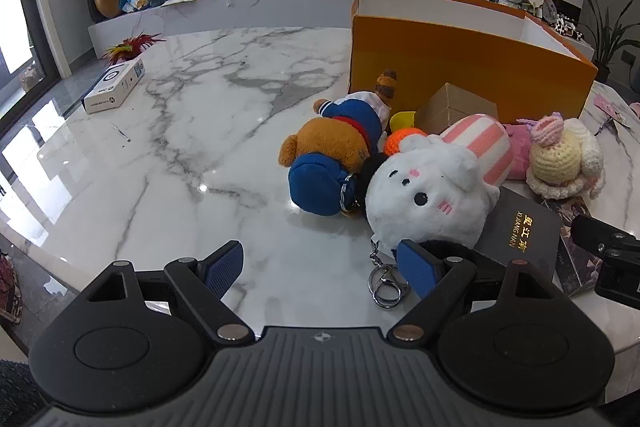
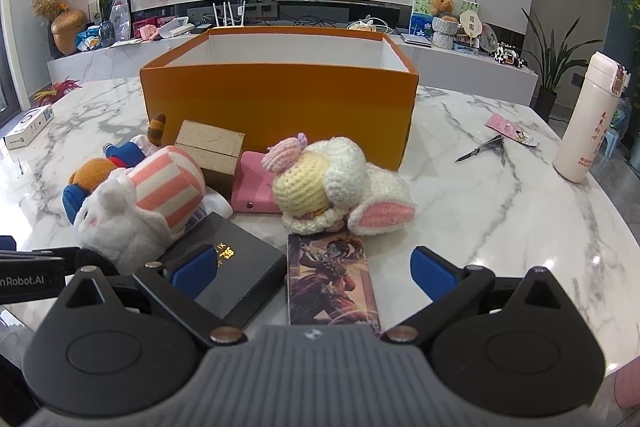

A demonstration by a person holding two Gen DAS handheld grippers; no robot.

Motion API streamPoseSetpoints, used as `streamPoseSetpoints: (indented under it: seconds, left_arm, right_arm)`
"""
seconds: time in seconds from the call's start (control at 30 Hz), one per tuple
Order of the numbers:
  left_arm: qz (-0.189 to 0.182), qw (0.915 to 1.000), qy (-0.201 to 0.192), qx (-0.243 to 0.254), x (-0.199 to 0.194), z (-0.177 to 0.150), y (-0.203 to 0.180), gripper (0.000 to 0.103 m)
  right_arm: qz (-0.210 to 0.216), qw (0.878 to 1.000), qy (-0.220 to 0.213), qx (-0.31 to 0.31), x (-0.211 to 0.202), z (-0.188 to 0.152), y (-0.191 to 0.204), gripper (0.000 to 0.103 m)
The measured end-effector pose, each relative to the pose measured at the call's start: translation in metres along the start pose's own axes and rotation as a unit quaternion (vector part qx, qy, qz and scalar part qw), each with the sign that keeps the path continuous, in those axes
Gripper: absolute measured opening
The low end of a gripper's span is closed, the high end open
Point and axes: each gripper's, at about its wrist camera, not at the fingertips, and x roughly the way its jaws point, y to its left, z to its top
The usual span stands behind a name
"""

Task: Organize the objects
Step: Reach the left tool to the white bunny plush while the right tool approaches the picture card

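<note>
Right wrist view: orange box (image 2: 276, 99) at frame centre, visible white interior bare; toys lie on the desk (image 2: 500, 211) before it. Both grippers' jaws stand wide, holding nothing.

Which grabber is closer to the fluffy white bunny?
Left. The left gripper sits right in front of the white bunny plush, one finger beside its keyring. The right gripper hovers over the boxes beside it.

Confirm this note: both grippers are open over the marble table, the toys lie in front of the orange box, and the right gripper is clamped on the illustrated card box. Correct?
Not quite. The right gripper is open, not clamped: in the right wrist view its pads stand wide apart, clear of the illustrated card box lying between them on the table. The rest holds: the left gripper is open and the toys lie before the orange box.
</note>
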Motion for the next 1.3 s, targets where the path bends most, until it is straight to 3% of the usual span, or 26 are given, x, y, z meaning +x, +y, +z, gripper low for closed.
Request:
streamPoseSetpoints:
  seconds: [0.8,1.1,1.3]
  left_arm:
    - [0.007,0.9998,-0.011,0.016,-0.001,0.018,-0.010,0.097]
    - [-0.063,0.9965,-0.035,0.043,-0.019,0.032,-0.027,0.096]
    - [-0.075,0.9927,-0.033,0.089,0.000,0.041,-0.056,0.096]
  right_arm:
    - [0.022,0.999,0.019,0.032,0.004,-0.002,-0.025,0.102]
    - [0.033,0.998,0.013,0.048,0.000,0.002,-0.038,0.102]
    - [0.028,0.998,0.021,0.043,0.004,0.000,-0.043,0.102]
